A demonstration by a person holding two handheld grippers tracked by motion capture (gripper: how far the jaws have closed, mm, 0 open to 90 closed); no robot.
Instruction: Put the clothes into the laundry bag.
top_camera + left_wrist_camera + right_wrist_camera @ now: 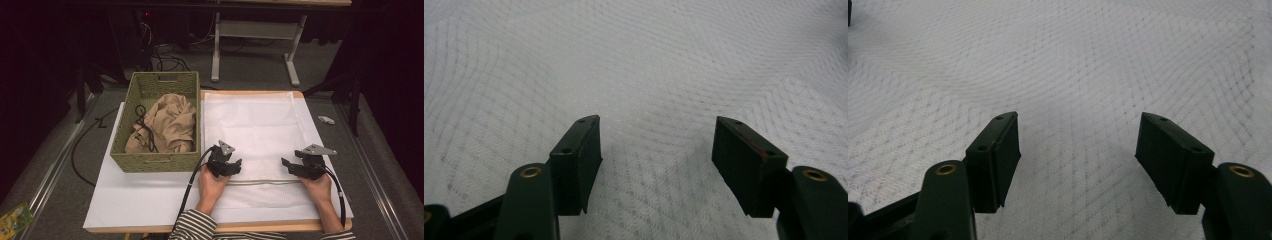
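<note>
A white mesh cloth [255, 125] lies flat on the white table top [140, 195], with a long seam or zip line across it near the front. My left gripper [226, 166] hovers over the cloth's front left part, jaws apart with nothing between them. In the left gripper view the left gripper [657, 121] looks down on mesh cloth [649, 60] between its black pads. My right gripper [299, 168] is over the front right part, also open. In the right gripper view the right gripper [1078, 117] has bare mesh cloth [1083, 55] between its pads.
A green woven basket [155, 162] stands at the table's left, holding a crumpled beige cloth [170, 125] and a black cable [142, 127]. A small white object [326, 120] lies on the floor to the right. A desk frame [255, 30] stands beyond the table.
</note>
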